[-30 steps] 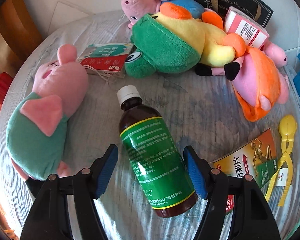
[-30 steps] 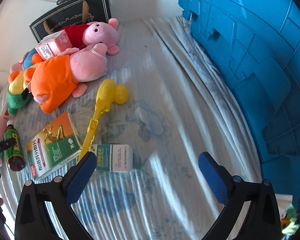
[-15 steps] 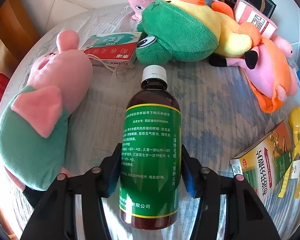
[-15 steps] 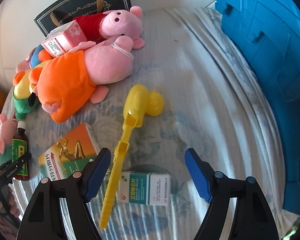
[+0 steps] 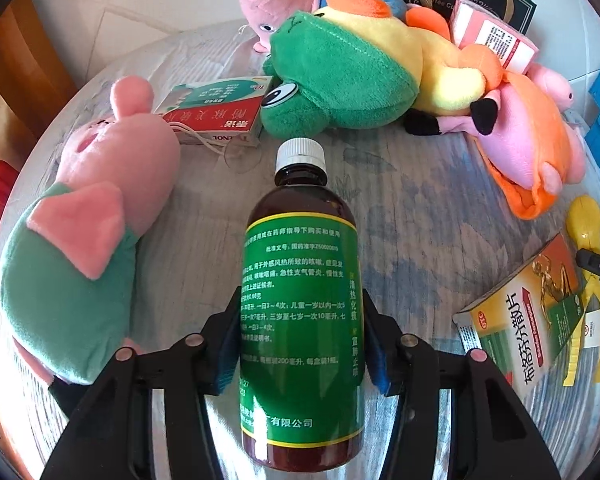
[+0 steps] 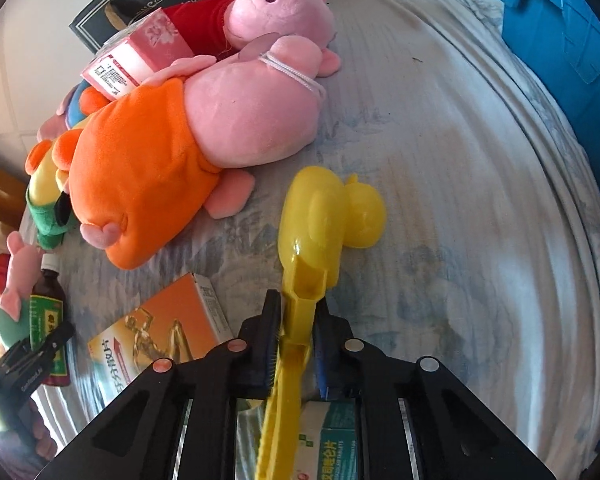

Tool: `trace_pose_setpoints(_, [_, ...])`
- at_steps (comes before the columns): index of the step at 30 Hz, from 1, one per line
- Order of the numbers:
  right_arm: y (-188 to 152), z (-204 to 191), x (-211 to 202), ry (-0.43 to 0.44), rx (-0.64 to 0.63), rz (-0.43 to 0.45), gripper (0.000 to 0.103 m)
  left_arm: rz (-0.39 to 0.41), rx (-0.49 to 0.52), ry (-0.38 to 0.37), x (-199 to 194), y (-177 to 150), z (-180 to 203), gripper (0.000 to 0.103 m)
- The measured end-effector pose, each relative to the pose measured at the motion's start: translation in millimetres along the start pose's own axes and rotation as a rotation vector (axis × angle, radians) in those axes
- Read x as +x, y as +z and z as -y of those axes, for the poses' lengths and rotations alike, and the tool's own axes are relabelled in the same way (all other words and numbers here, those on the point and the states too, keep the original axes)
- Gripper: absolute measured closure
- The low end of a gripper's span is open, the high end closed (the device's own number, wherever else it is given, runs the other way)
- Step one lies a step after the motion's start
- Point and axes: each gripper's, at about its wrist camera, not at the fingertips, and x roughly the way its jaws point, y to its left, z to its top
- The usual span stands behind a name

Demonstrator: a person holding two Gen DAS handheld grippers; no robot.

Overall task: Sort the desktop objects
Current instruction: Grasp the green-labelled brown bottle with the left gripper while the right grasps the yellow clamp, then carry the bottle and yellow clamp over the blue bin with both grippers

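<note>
My left tongs [image 5: 300,332] are clamped on the brown medicine bottle [image 5: 300,312], its cap pointing away from me over the desk [image 5: 412,216]. The round glass could roll out of the pads if I tilt it. My right tongs [image 6: 296,340] are clamped on the thin handle of the yellow duck clamp toy [image 6: 320,220]; the heavy head ahead may swing. A second ago both tongs stood apart, nothing gripped.
</note>
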Motion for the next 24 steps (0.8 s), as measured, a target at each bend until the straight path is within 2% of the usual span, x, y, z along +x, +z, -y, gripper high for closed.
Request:
trace_pose_setpoints(7, [-10.4, -23.7, -45.4, 0.021, -0.049, 0.091, 0.09, 0.084, 0.003, 0.0, -55.0, -22.1, 7.8, 0.052])
trace_pose_setpoints(14, [-33.9, -50.1, -124.8, 0.028, -0.104, 0.252, 0.093, 0.23, 0.022, -0.023, -135.4, -49.7, 14.3, 0.052])
trace_pose_setpoints(19, [-57.0, -56.6, -185.7, 0.038, -0.131, 0.361, 0.093, 0.327, 0.043, -0.052, -178.2, -56.1, 4.3, 0.052])
trace_pose_setpoints(24, [-86.2, -55.6, -241.6, 0.027, -0.157, 0.447, 0.093, 0.396, 0.082, -0.088, -221.1, -71.0, 24.7, 0.052])
